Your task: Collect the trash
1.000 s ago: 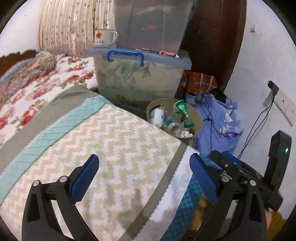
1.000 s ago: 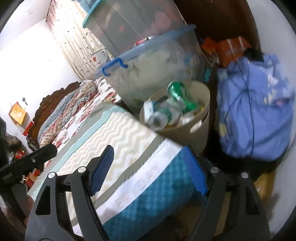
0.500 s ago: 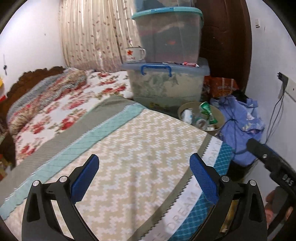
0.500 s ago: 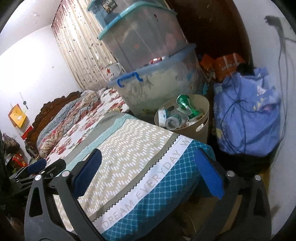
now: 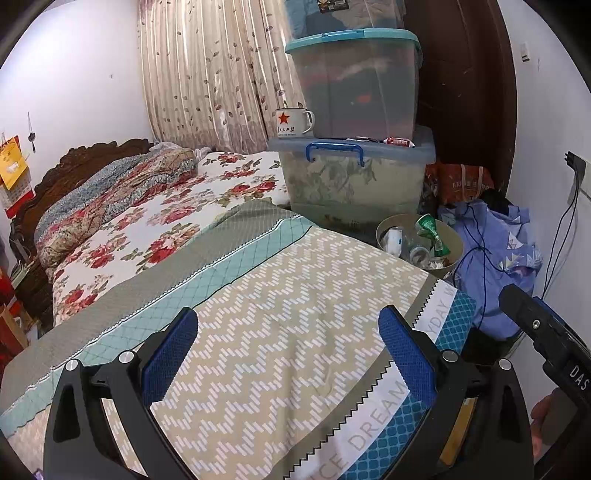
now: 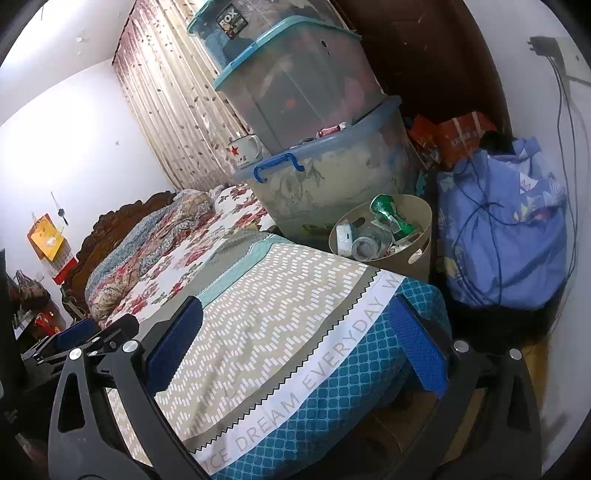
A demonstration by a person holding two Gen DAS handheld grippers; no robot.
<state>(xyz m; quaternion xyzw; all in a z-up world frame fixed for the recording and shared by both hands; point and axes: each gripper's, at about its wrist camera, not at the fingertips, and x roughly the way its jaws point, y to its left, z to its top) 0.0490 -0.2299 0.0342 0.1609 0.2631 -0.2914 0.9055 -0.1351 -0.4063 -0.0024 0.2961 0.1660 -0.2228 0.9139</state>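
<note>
Left gripper (image 5: 288, 349): spread wide, holding nothing, low in frame above the bed cover (image 5: 280, 332).
Right gripper (image 6: 295, 338): spread wide too, holding nothing.
Trash bin (image 5: 454, 236): right of centre, well beyond both claws, beside the bed corner, with a green can (image 6: 391, 214) and bottles inside.

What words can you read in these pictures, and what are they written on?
"ICE DREAM EVERYDAY W", cut off at both ends: white band on the bed cover.
"BOX": dark label on the top storage box.
"DAS", cut off: the right gripper body.
Red characters under the star on the mug: too small to read.
Orange bag print: blurred.
</note>
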